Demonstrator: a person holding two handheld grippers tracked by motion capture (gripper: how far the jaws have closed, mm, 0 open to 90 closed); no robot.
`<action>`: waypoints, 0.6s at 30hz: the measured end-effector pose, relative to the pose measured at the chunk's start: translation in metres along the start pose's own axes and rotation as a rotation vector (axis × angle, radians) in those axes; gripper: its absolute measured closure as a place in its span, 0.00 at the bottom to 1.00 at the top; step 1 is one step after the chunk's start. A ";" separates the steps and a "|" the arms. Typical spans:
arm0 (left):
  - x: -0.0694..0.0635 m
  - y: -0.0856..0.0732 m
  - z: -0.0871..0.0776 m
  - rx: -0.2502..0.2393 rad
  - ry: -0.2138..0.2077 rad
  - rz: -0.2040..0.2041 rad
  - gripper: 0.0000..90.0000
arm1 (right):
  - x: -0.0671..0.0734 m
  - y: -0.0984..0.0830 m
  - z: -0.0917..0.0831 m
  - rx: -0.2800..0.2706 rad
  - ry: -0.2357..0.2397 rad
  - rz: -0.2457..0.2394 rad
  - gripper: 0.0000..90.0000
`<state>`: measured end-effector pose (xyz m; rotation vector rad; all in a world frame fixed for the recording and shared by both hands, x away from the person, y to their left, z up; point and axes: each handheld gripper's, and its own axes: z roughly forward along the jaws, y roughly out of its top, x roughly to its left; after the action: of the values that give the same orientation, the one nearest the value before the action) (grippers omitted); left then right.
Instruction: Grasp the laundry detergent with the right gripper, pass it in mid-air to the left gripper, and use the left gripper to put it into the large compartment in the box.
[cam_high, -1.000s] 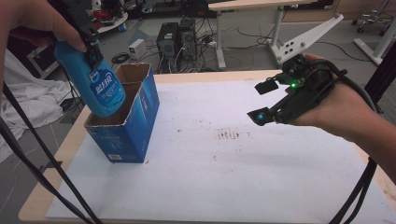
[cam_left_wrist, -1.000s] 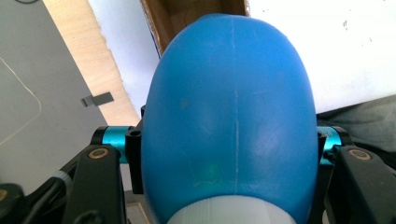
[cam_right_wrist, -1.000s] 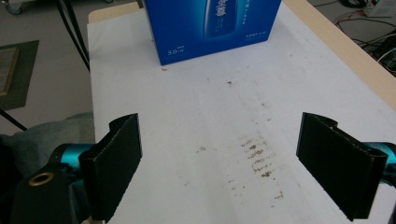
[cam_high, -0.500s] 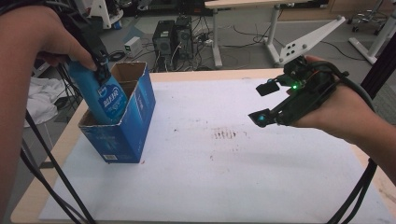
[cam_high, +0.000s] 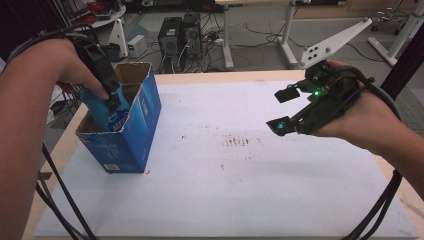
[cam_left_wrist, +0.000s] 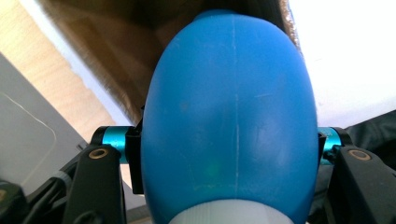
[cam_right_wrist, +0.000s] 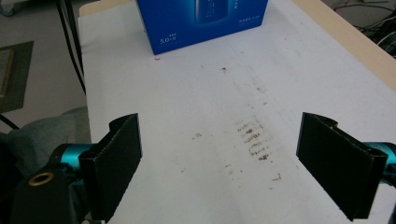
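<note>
A blue bottle (cam_high: 111, 116) with a white cap is partly down inside the open blue cardboard box (cam_high: 135, 135) at the table's left. My left gripper (cam_high: 107, 92) is shut on the bottle; in the left gripper view the bottle (cam_left_wrist: 231, 121) is clamped between both jaws, above the box's brown inside (cam_left_wrist: 126, 56). My right gripper (cam_high: 285, 111) hovers open over the right half of the table, nothing between its fingers (cam_right_wrist: 121, 163). In the right gripper view the box (cam_right_wrist: 205, 21) stands far ahead.
A white sheet (cam_high: 235, 170) with a smudge of dark marks (cam_high: 237, 141) covers the wooden table. Cables trail from both grippers past the front edge. Beyond the table stand computer towers (cam_high: 180, 35) and desk legs.
My left gripper has lowered the bottle from above the box down into its opening, and the box has shifted slightly. The right gripper has barely moved.
</note>
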<state>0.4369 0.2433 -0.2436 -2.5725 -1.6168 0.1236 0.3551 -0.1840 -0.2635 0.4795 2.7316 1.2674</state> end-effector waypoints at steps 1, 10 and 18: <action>0.000 0.001 0.004 0.003 0.004 0.018 0.44 | -0.001 -0.001 0.001 0.005 -0.001 0.004 0.15; 0.001 0.004 0.022 0.004 0.037 0.113 0.44 | -0.003 -0.002 0.003 0.025 0.002 0.013 0.15; -0.001 0.007 0.036 -0.005 0.045 0.189 0.44 | -0.004 -0.002 0.005 0.038 0.004 0.015 0.15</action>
<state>0.4384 0.2410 -0.2807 -2.7068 -1.3582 0.0756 0.3592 -0.1828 -0.2687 0.5025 2.7658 1.2230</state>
